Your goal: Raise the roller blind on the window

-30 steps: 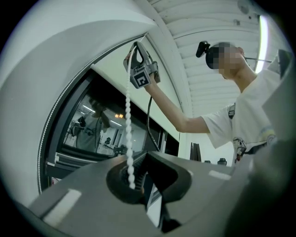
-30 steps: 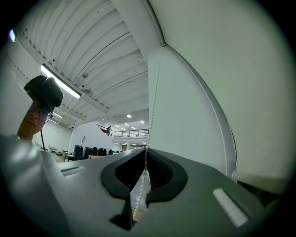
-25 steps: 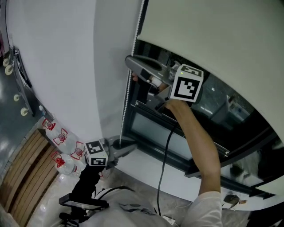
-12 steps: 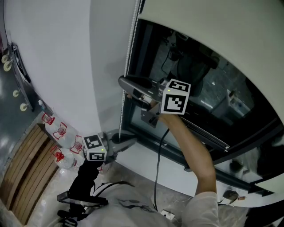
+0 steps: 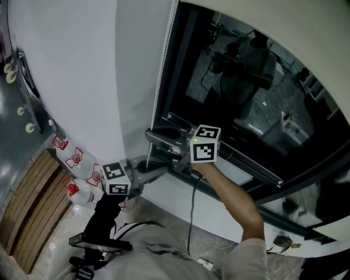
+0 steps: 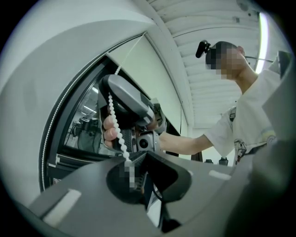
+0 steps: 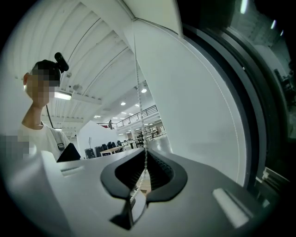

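- A mosaic patch blurs the spot where the bead chain (image 6: pixel 116 125) enters the left gripper (image 6: pixel 138 156). Its jaws look clenched on the chain, low in the frame.
- The right gripper (image 7: pixel 144 150) has its jaws clamped on the chain, which rises straight up the frame from them.
- Behind, the dark window (image 5: pixel 246 93) lies mostly bare. The roller blind (image 5: pixel 317 16) is cut off at the upper right.

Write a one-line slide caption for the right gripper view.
Right gripper clamped on the bead chain, which runs straight up.
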